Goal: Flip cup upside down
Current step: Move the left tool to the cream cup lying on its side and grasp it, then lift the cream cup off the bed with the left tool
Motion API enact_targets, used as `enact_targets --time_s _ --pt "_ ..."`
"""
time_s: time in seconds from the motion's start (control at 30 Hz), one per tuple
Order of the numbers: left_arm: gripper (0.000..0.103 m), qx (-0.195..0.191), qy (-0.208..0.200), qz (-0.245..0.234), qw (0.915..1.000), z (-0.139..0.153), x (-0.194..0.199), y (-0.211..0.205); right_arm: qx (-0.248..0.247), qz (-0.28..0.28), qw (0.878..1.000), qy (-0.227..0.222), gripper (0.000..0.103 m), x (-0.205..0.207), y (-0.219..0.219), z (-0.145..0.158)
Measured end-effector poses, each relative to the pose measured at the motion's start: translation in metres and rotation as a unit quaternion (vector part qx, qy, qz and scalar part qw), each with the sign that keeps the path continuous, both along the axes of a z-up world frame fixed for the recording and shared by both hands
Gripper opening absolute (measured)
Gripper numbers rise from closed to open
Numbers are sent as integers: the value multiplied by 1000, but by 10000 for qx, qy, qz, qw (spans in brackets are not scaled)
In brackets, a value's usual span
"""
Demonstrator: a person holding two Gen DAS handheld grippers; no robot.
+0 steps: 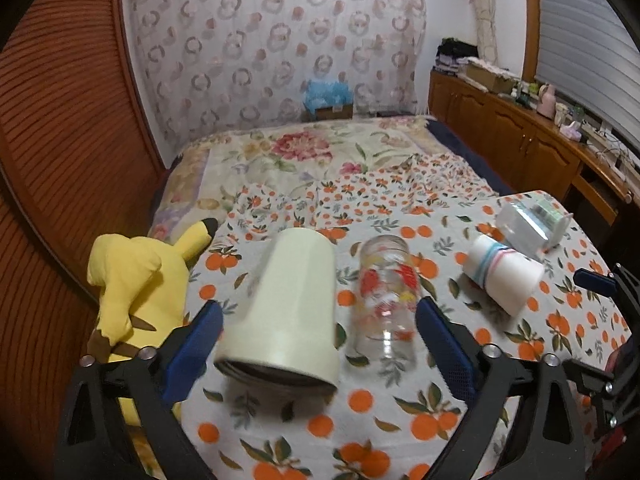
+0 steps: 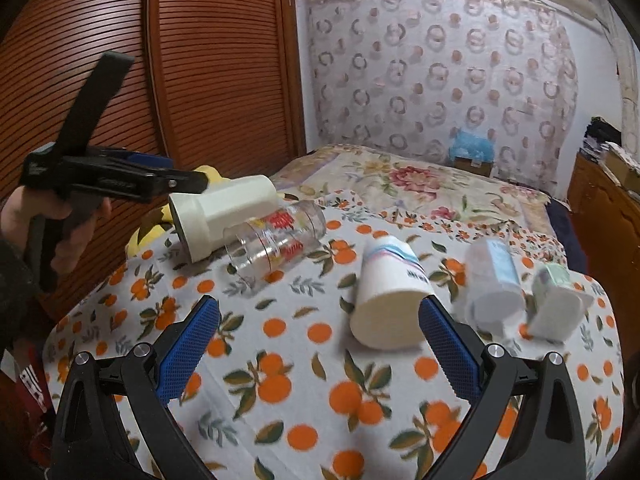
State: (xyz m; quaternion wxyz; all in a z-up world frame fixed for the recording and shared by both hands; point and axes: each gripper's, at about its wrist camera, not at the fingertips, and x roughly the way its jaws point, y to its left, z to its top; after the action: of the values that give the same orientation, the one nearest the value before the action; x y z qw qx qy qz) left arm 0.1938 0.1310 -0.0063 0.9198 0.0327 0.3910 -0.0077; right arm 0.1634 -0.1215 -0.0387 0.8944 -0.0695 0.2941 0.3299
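Note:
A cream cup (image 1: 286, 304) lies on its side on the orange-print cloth, mouth toward me, between the open blue fingers of my left gripper (image 1: 316, 344). It is blurred and touches neither finger. A clear glass with red print (image 1: 386, 300) lies on its side just right of it. In the right wrist view the cream cup (image 2: 228, 216) and the glass (image 2: 276, 236) lie at the far left, with my left gripper (image 2: 184, 184) above them. My right gripper (image 2: 320, 344) is open and empty, with a white paper cup (image 2: 390, 300) lying on its side near its right finger.
A yellow plush toy (image 1: 136, 280) sits at the table's left edge. A white paper cup (image 1: 502, 276) and a clear box (image 1: 528, 224) lie at the right. Two more white containers (image 2: 496, 284) lie right of the paper cup. A bed stands behind the table.

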Motion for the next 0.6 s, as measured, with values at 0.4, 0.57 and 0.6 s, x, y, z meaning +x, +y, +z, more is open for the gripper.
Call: enact_targets --time_s 0.4,0.57,0.6 --pt "83 -30 1130 -152 9935 -22 68 23 -19 98 9998 188 101 27 19 -5" --pt "80 -200 1659 -186 9858 -40 90 29 -22 101 9997 218 101 29 19 -11" --pt "78 -210 1793 -176 9834 -45 94 30 -41 103 9997 204 101 28 19 -11"
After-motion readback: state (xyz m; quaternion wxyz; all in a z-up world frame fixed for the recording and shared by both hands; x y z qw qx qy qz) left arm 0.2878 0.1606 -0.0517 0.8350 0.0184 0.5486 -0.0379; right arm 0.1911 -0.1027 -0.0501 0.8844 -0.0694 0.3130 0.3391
